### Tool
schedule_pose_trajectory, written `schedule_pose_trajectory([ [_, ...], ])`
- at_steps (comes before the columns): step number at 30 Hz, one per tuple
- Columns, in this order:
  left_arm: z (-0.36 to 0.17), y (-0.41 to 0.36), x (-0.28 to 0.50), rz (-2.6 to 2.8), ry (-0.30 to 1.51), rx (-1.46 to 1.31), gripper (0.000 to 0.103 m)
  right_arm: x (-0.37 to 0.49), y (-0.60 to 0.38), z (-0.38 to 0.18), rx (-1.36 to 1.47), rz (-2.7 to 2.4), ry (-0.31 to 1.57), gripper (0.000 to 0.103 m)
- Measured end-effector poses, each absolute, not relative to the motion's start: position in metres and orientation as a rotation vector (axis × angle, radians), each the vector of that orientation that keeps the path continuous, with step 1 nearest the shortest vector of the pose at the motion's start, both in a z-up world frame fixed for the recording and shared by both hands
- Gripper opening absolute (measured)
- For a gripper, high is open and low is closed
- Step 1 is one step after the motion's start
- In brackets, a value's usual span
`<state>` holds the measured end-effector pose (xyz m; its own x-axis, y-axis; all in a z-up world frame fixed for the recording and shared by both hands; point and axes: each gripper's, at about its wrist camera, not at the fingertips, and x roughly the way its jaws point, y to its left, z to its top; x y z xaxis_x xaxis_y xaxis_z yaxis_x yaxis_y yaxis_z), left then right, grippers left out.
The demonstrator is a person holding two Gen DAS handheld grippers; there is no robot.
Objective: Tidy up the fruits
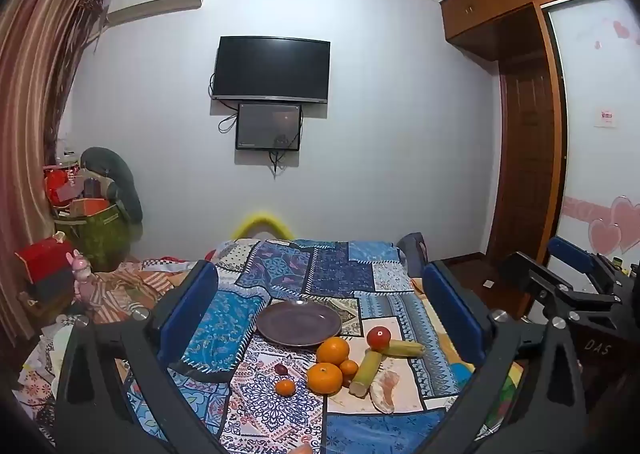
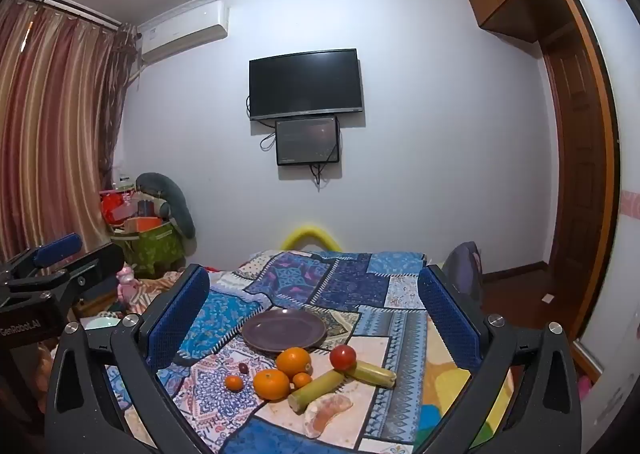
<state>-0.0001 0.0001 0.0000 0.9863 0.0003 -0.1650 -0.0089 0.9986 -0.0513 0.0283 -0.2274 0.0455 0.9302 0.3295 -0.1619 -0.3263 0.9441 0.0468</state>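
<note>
Fruit — two oranges (image 2: 293, 362), two tangerines (image 2: 234, 382) | one plate (image 2: 284, 330) | left gripper (image 1: 320, 306), right gripper (image 2: 314, 308) — both wide, empty

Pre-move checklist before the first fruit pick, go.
1. Left gripper jaws wide, nothing between them: ok.
2. Right gripper jaws wide, nothing held: ok.
3. Plate bare, lying flat on the patterned cloth: ok.
4. Fruit reachable in front of the plate: two large oranges, tomato, small grape all uncovered: ok.
5. Tomato free to lift: it touches a cane piece: not ok.
6. Peeled citrus segment firm enough to grip: cannot tell.
</note>
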Motion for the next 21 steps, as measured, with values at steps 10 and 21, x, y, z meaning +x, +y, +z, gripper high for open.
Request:
schedule_pose_trajectory([
  [10, -0.012, -0.001, 0.009, 0.006, 0.171, -0.050, 0.103, 0.028, -0.228, 0.046, 0.020, 0.338, 0.170, 0.103],
  [21, -0.007, -0.001, 0.004, 0.002, 0.169, -0.048, 0.103, 0.026, -0.226, 0.047, 0.022, 0.336, 0.167, 0.103],
])
